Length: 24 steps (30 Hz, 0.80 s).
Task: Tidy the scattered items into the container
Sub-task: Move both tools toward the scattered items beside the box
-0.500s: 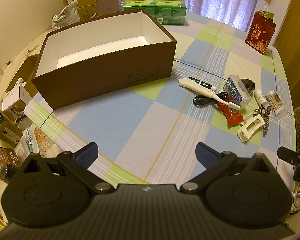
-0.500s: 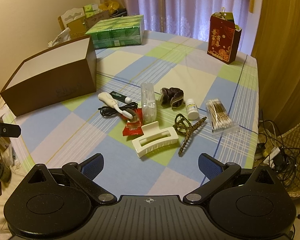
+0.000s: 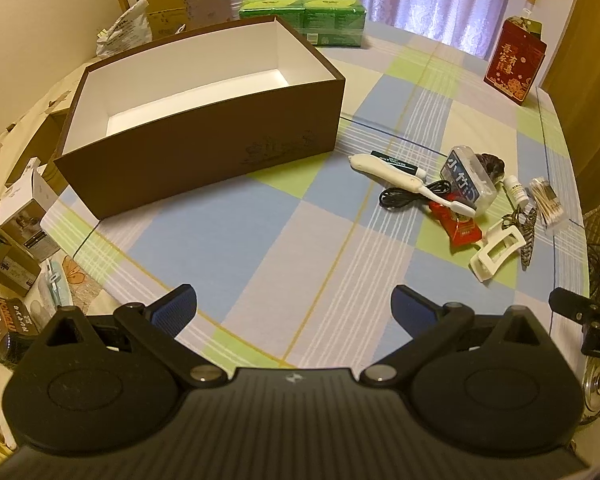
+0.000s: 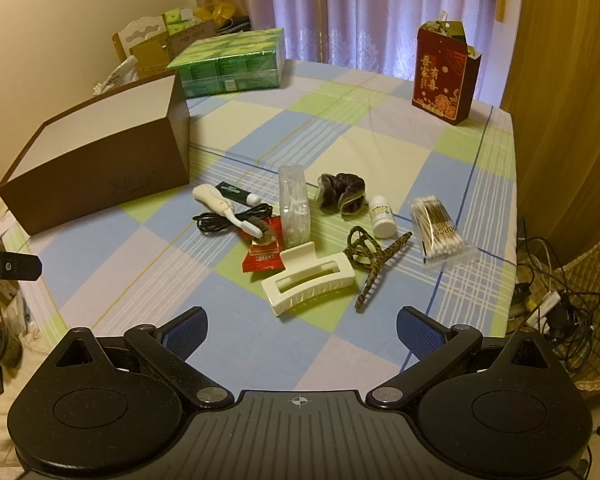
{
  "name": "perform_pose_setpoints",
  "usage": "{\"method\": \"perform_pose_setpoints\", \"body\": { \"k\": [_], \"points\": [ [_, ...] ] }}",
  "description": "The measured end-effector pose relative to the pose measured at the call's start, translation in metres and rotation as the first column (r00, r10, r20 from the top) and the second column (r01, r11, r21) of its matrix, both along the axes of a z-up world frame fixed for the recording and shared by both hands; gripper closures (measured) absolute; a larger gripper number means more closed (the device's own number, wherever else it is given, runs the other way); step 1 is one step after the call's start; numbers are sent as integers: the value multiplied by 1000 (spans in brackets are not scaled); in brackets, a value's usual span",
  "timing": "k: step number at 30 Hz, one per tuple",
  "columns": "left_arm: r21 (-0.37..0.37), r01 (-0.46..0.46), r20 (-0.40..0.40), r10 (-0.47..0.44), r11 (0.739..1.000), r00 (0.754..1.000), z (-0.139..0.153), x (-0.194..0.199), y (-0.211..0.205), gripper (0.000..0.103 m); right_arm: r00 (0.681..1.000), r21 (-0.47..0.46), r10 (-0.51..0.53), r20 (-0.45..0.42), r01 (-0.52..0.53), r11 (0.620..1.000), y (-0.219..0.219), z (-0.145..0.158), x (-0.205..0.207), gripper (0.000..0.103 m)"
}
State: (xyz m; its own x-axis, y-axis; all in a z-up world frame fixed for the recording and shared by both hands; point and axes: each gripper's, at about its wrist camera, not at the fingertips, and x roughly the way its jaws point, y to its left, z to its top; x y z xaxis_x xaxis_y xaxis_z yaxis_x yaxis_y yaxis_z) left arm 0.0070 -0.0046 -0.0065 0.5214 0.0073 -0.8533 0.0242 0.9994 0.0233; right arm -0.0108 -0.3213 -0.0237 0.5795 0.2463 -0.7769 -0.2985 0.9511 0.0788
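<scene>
A brown box with a white inside (image 3: 204, 148) (image 4: 100, 160) stands open and empty at the left of the checked table. To its right lie scattered items: a white hair claw (image 4: 308, 280) (image 3: 496, 250), a leopard hair clip (image 4: 374, 260), a red sachet (image 4: 262, 256), a clear floss-pick case (image 4: 294, 206) (image 3: 470, 182), a white toothbrush (image 4: 224, 208) (image 3: 404, 178), a black cable (image 4: 228, 218), a dark tube (image 4: 236, 193), a brown scrunchie (image 4: 342, 193), a small white bottle (image 4: 382, 216) and a cotton-swab pack (image 4: 438, 226). My left gripper (image 3: 294, 304) and right gripper (image 4: 300, 330) both hover open and empty near the table's front.
A green pack of tissues (image 4: 230, 62) and a red gift bag (image 4: 446, 76) stand at the far side of the table. Cartons and bags (image 3: 24, 216) crowd the floor at left. Cables (image 4: 556, 308) lie on the floor at right beside a wicker chair.
Both grippers have barely shifted; nothing on the table has moved.
</scene>
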Motion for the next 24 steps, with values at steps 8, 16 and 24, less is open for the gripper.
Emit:
{"method": "perform_pose_setpoints", "body": {
  "k": [8,16,24],
  "points": [
    [-10,16,-9,-16,1000,1000,-3,5,0,1,1000,-4,-4,-12,4,1000,2,-3,6,0],
    [-20,40,-17,-40,999,999,-8,14,-3,1,1000,-5,-19,-25,19,1000,1,-6,10,0],
    [-39,91,-8,-92,995,996,-13,20,-9,1,999,31,-37,-19,38,999,-10,-10,12,0]
  ]
}}
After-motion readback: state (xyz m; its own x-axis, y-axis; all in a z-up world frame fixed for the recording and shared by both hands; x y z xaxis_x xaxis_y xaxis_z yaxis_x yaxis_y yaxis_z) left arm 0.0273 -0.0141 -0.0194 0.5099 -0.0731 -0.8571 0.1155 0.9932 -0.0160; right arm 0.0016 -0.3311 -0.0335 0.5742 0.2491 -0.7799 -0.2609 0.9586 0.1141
